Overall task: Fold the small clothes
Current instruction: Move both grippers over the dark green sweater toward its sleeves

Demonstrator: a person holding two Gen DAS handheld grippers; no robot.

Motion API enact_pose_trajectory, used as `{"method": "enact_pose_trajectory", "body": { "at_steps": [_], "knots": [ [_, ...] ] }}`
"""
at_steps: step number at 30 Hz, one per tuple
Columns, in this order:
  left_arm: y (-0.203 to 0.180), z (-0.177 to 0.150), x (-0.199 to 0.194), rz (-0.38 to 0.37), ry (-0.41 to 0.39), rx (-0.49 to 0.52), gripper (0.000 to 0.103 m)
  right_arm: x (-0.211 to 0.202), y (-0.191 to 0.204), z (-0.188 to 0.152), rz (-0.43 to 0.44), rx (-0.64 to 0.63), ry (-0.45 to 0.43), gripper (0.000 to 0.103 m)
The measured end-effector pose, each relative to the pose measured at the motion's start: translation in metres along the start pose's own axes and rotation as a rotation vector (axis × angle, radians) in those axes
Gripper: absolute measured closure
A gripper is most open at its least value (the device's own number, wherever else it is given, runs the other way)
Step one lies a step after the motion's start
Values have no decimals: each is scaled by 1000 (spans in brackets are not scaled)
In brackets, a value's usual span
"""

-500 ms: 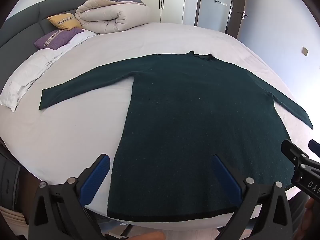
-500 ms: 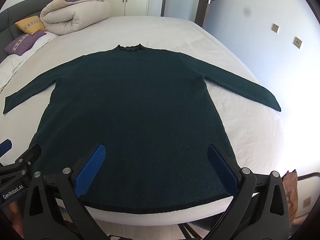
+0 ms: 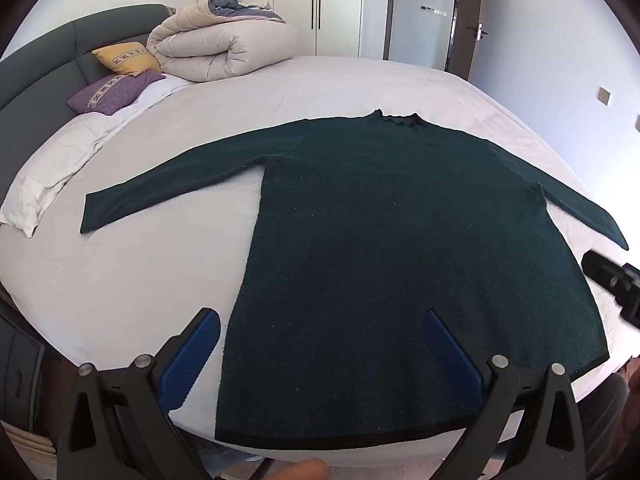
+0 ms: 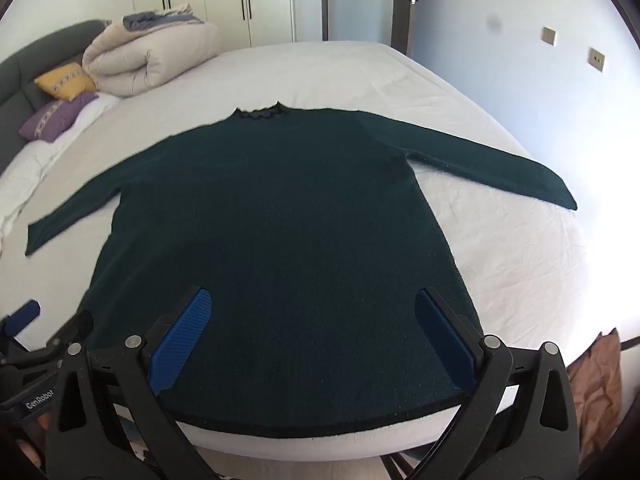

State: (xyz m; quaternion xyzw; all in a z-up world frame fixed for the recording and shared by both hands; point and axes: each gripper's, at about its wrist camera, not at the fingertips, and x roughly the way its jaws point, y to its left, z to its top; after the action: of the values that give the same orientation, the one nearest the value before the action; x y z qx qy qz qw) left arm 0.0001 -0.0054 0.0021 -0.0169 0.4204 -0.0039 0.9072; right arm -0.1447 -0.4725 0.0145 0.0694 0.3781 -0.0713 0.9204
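Note:
A dark green long-sleeved sweater (image 3: 400,248) lies flat on the white bed (image 3: 120,288), collar away from me, both sleeves spread out, hem at the near edge. It also shows in the right wrist view (image 4: 280,240). My left gripper (image 3: 320,352) is open and empty above the hem's left part, its left finger over bare sheet. My right gripper (image 4: 312,332) is open and empty above the hem's right part. The right gripper's tip shows in the left wrist view (image 3: 612,280); the left gripper shows in the right wrist view (image 4: 28,340).
A rolled beige duvet (image 3: 224,48), a yellow cushion (image 3: 124,58) and a purple cushion (image 3: 114,92) lie at the far left by the dark headboard (image 3: 36,68). A white pillow (image 3: 44,172) lies left. Wardrobes and a door stand behind. A brown bag (image 4: 596,380) sits on the floor, right.
Both grippers have risen and moved slightly forward over the hem. The right gripper's tip sits higher in the left wrist view. The sweater has not moved.

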Motion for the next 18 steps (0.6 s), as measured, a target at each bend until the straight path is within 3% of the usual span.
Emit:
{"method": "enact_pose_trajectory", "body": {
  "at_steps": [6, 12, 14, 18],
  "knots": [
    [3, 14, 10, -53, -3, -12, 0, 9, -158, 30, 18, 358, -97, 0],
    [-3, 30, 42, -253, 28, -116, 0, 46, -338, 33, 105, 801, -174, 0],
    [-18, 34, 60, -240, 113, -60, 0, 67, -384, 31, 133, 915, -161, 0],
    [-25, 43, 76, -262, 98, -124, 0, 113, -449, 25, 170, 1084, -127, 0]
  ]
}}
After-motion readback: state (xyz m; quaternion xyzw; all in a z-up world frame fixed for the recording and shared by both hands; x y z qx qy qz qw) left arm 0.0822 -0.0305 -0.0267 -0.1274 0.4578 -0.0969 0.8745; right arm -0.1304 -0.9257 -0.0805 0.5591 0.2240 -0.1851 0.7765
